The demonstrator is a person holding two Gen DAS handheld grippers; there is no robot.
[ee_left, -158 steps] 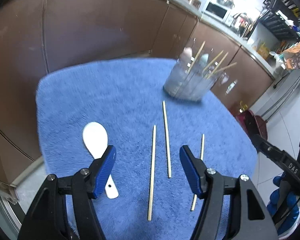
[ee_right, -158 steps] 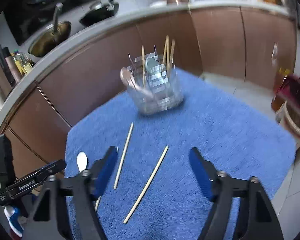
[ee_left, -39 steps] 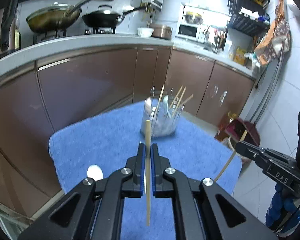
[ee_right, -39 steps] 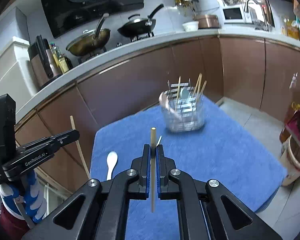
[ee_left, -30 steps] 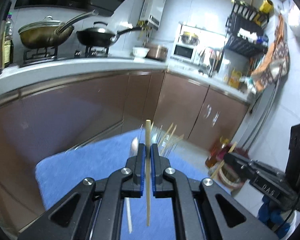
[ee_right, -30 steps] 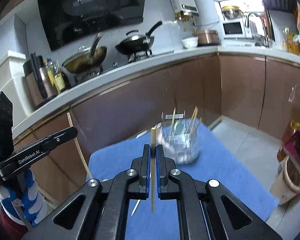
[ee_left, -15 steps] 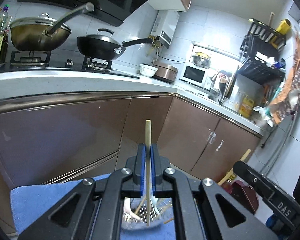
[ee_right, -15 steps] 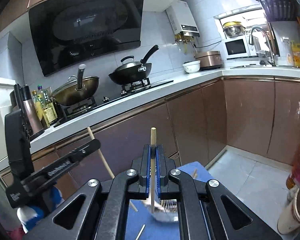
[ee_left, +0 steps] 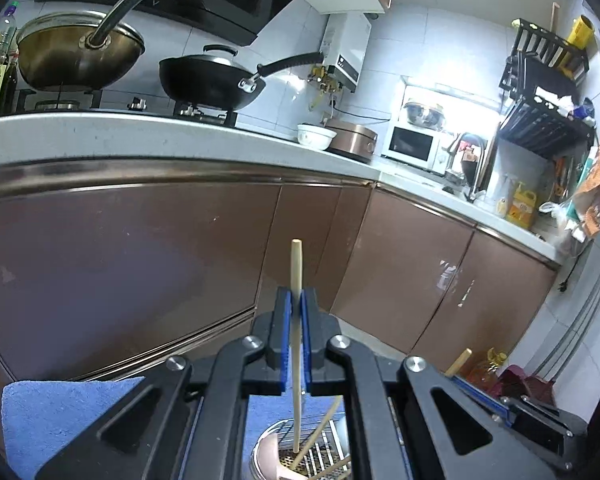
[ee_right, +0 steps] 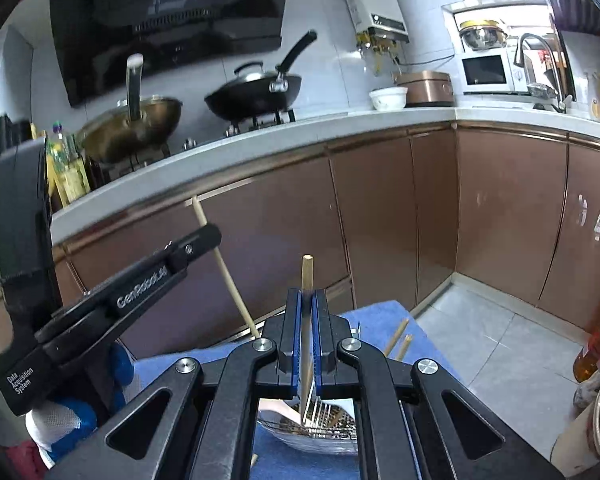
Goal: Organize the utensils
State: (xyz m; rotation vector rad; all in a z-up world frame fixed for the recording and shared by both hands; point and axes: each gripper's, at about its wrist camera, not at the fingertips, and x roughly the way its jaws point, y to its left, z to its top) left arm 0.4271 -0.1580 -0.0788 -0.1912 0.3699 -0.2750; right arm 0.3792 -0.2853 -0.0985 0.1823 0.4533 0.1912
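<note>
1. The left gripper [ee_left: 296,344] has its blue-padded jaws pinched on a pale wooden chopstick [ee_left: 296,280], held upright, its lower tip hanging just over the clear mesh-lined utensil holder [ee_left: 300,452] below.
2. The right gripper [ee_right: 307,344] is pressed together the same way on a second pale wooden chopstick [ee_right: 307,280], whose lower end reaches down to the holder's rim [ee_right: 320,438].
3. The holder stands on a blue fluffy towel [ee_left: 60,412] and already carries several sticks and a pinkish spoon [ee_left: 270,454] – so part of the sorting looks done.
4. Judged from this, both chopsticks are lifted and lined up but not yet released; letting them drop in is what remains here.
5. Whether other utensils lie loose on the towel cannot be told – the grippers hide most of it.
</note>
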